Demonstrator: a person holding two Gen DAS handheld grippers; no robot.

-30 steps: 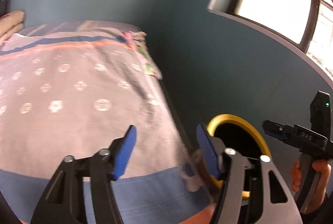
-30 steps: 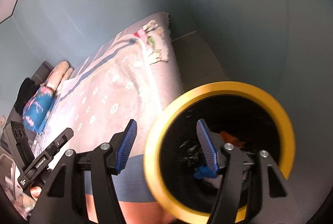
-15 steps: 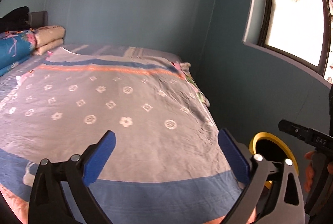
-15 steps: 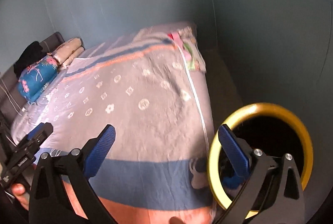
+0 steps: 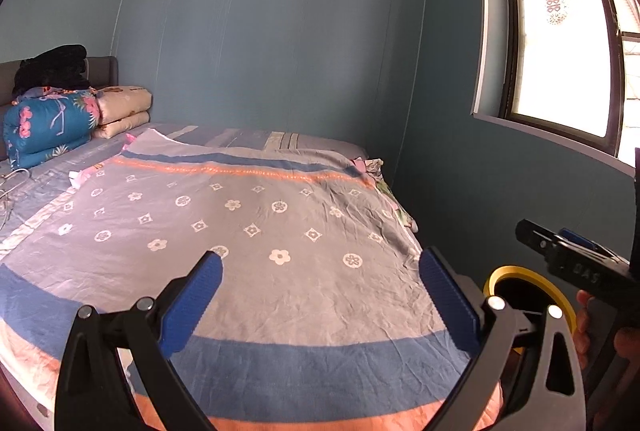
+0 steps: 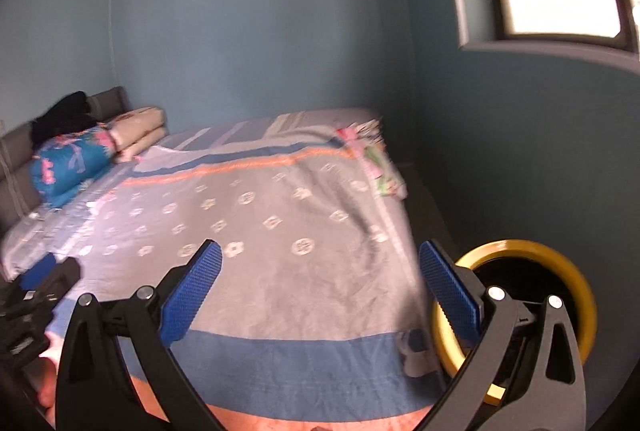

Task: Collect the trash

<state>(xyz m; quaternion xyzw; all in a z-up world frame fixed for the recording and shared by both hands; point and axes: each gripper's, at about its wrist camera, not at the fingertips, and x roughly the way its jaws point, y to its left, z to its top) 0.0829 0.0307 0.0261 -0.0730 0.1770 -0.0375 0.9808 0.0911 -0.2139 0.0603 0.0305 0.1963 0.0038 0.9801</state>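
My left gripper (image 5: 320, 297) is open over the foot of the bed, with nothing between its blue pads (image 5: 192, 301). My right gripper (image 6: 320, 293) is open too and holds nothing; it shows at the right edge of the left wrist view (image 5: 576, 265), held by a hand (image 5: 584, 327). A yellow-rimmed bin (image 5: 505, 271) (image 6: 580, 291) with a dark inside stands on the floor beside the bed's right corner, partly behind each gripper's right finger. A small white scrap (image 5: 78, 177) lies on the cover at the far left. Pink and green patterned stuff (image 5: 376, 171) (image 6: 378, 167) hangs at the bed's far right edge.
The bed (image 5: 280, 215) carries a grey flowered cover with blue and orange bands. Folded quilts (image 5: 52, 123) and dark clothes (image 5: 52, 69) are stacked at the headboard. A narrow floor strip (image 6: 424, 191) runs between bed and blue wall. A window (image 5: 560, 51) is at the right.
Both grippers' jaws have spread wide. Both views have swung up from the bin toward the bed, so the bin has slid from the middle to the lower right.
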